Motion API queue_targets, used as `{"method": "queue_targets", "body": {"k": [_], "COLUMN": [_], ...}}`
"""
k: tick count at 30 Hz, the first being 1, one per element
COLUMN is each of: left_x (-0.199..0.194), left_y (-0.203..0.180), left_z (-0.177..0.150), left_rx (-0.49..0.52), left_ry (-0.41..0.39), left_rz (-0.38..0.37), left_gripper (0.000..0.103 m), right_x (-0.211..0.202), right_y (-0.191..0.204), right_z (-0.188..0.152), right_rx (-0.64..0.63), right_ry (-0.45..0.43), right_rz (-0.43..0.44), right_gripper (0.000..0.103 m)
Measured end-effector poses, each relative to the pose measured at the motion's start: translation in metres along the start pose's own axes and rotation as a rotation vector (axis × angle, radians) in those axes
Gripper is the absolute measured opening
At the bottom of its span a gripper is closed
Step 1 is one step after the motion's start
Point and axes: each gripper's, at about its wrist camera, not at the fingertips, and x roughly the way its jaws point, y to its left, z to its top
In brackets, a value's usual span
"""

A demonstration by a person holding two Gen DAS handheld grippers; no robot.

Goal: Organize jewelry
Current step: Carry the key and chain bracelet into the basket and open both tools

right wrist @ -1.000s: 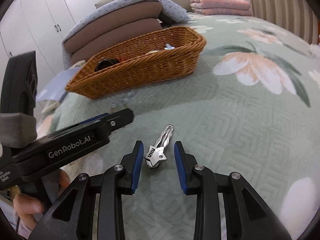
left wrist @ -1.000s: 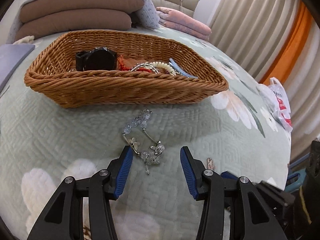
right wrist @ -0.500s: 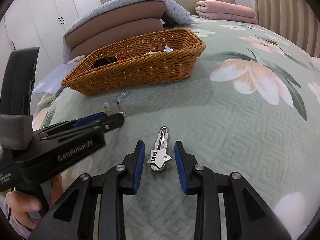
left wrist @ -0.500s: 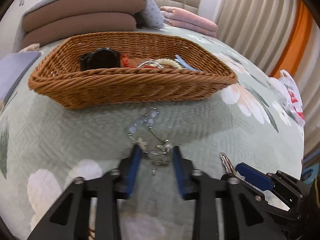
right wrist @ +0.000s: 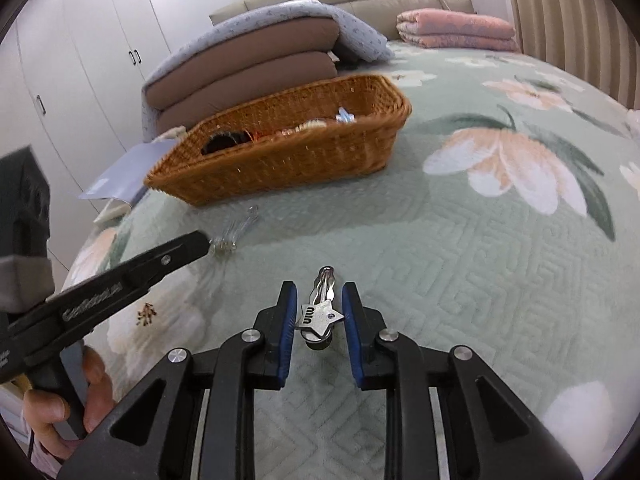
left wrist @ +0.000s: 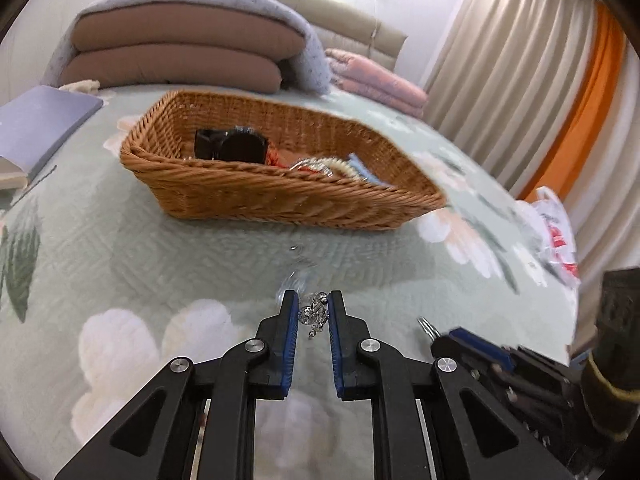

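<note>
1. My left gripper (left wrist: 313, 316) is clenched on a beaded bracelet (left wrist: 315, 313), the 2 blue pads pressed against a cluster of clear beads and silver charms. It is lifted above the green quilt (left wrist: 160, 264); the far end of the strand trails away and is too blurred to follow.
2. My right gripper (right wrist: 319, 314) is pinching a hair clip (right wrist: 321, 312) by its silver star plate, the star's points touching both pads. The wavy metal prongs stick out forward past the fingertips.
3. The bracelet looks light and limp, I judge: a loose strand that will swing and drape instead of keeping a shape. The beads are smooth and probably slippery, so the charm cluster, where the pads bite into gaps, is the better place to hold. Small links could snag the weave of the basket (left wrist: 280, 196).
4. The clip looks stiff, thin and light. The flat star gives 2 narrow contact points only, so I expect it could pivot or slip if I tilt the wrist sharply.
5. In looks: the bracelet is glassy and sparkling with tiny dangling pieces; the clip is plain steel with the letters "min" on the star.
6. The basket sits on the quilt well ahead of both grippers and already holds a black watch (left wrist: 232, 146), something red, pale beads and a blue piece.
7. I read this as the carry stage, with both pieces to go into the basket.
</note>
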Motion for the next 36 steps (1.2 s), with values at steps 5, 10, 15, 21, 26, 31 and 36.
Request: {"method": "queue_targets", "body": {"k": [5,10,15,21,26,31,36], "left_x": [-0.027,-0.052,-0.062,-0.052,-0.016,0.04,0.064], "left_y": [0.004,0.003,-0.003,-0.003,-0.001,0.004,0.012], "left_z": [0.011,0.034,0.066,0.111,0.134,0.135,0.127], "left_rx": [-0.03,-0.04,-0.019,-0.012,-0.008,0.019,-0.004], "left_ry": [-0.033,-0.073,-0.131,-0.229,-0.275,-0.229,-0.176], "left_rz": [-0.116,-0.206,-0.213,-0.202,-0.166,-0.083,-0.033], "left_gripper": [0.015,0.015,0.015,0.015,0.015,0.015,0.015], "right_x": [-0.024,-0.045,-0.052,-0.039,0.008,0.069,0.101], "right_y": [0.004,0.014,0.021,0.018,0.012,0.004,-0.008], "right_z": [0.013,0.035,0.07,0.129,0.162,0.168,0.162], "right_rx": [-0.001,-0.045,-0.074,-0.077,-0.062,-0.064,-0.023], "right_ry": [-0.055,-0.117,-0.172,-0.259,-0.258,-0.204,-0.105], "right_rz": [0.043,0.062,0.08,0.11,0.14,0.105,0.111], "right_gripper": [0.026,0.026,0.026,0.026,0.026,0.026,0.026]}}
